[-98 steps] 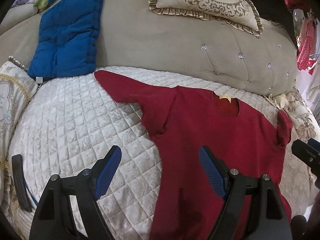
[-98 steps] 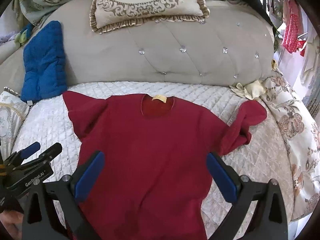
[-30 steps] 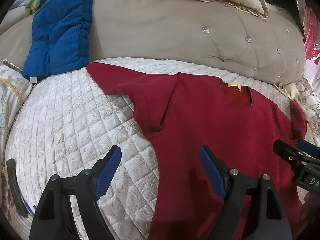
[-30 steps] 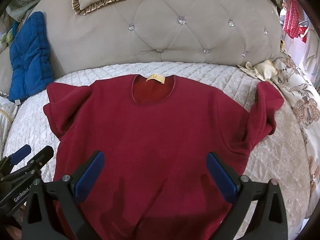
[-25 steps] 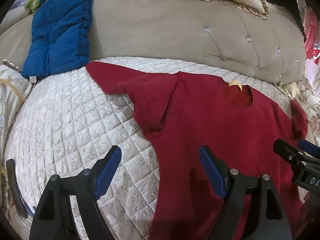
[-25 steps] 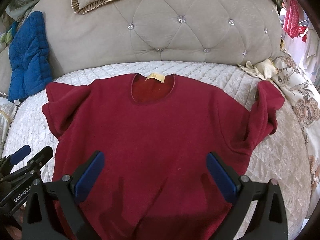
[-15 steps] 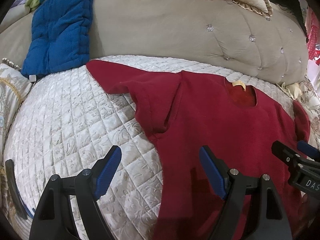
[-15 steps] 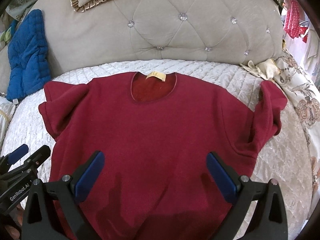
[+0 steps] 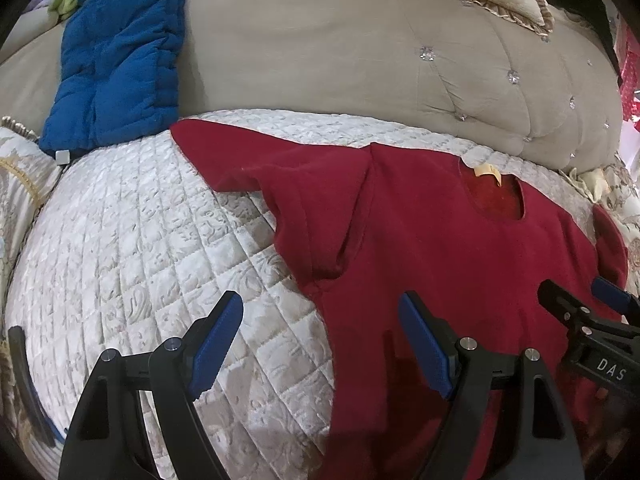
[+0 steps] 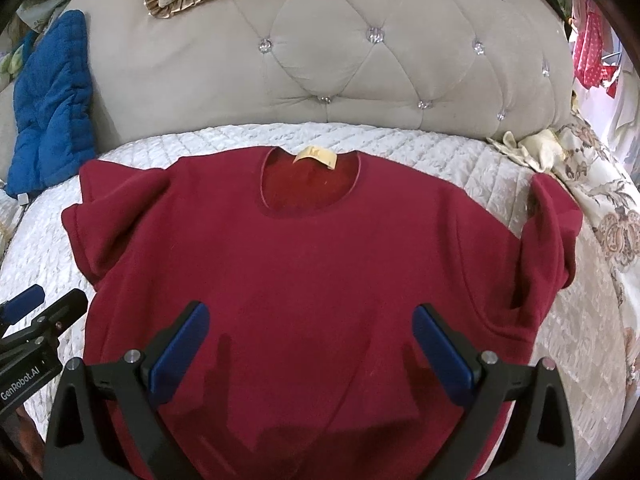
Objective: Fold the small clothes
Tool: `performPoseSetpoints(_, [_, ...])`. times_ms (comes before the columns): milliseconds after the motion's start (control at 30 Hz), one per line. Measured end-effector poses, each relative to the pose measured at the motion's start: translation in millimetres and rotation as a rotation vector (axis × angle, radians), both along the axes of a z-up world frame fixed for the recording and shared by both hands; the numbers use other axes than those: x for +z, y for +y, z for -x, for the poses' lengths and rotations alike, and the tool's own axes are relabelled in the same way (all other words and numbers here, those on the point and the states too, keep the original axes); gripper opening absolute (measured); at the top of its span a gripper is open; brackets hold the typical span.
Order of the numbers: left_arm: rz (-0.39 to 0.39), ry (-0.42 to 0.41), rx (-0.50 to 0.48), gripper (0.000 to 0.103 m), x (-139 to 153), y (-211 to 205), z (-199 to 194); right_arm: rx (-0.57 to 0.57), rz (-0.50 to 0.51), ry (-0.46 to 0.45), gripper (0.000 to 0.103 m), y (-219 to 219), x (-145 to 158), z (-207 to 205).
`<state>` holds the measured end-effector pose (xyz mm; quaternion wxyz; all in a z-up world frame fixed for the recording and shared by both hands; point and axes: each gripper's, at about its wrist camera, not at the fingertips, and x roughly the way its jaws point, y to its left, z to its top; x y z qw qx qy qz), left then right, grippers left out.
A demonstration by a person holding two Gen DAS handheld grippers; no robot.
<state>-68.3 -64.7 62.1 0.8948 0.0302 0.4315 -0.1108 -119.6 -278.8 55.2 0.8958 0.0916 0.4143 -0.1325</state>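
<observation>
Shirt: a dark red shirt (image 10: 312, 264) is lying face up and mostly flat on the quilted bed cover (image 9: 132, 248), its collar and tan neck label (image 10: 316, 157) pointing toward the tufted headboard (image 10: 352, 68).
Sleeves: the sleeve nearer the blue padded cushion (image 9: 116, 64) is stretching out flat; the opposite sleeve (image 10: 554, 236) is sitting bunched and partly turned up.
Left tool: the left tool (image 9: 320, 344) is hovering with its jaws spread wide, empty, straddling the shirt's side edge below the cushion-side armpit.
Right tool: the right tool (image 10: 310, 344) is hanging spread apart too, holding nothing, over the shirt's lower body straight down from the neck label.
Handling: the fabric is looking soft, thick and light, probably fleece-like; it is likely to drape and sag rather than hold a crease, and to drag on the quilting.
Where to grip: pinching a single layer at a sleeve cuff or shoulder seam seems best, or both hem corners together.
Risk: the bunched sleeve is likely needing smoothing first.
</observation>
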Motion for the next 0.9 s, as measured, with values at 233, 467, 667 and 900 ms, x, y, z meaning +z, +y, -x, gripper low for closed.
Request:
performPoseSetpoints(233, [0.001, -0.01, 0.015, 0.062, 2.4, 5.7, -14.4, 0.014, 0.007, -0.002, 0.103, 3.6, -5.0, -10.1])
performPoseSetpoints(467, [-0.002, -0.017, 0.065, 0.062, 1.5, 24.3, -42.1, 0.039, 0.021, 0.002, 0.103, 14.0, -13.1, -24.7])
performPoseSetpoints(667, [0.012, 0.014, 0.091, 0.062, -5.7, 37.1, -63.4, 0.074, 0.033, 0.005, 0.103, 26.9, -14.5, -36.9])
performPoseSetpoints(900, [0.065, 0.068, 0.11, 0.062, -14.7, 55.0, -90.5, 0.11, 0.048, 0.069, 0.103, 37.3, -36.6, -49.9])
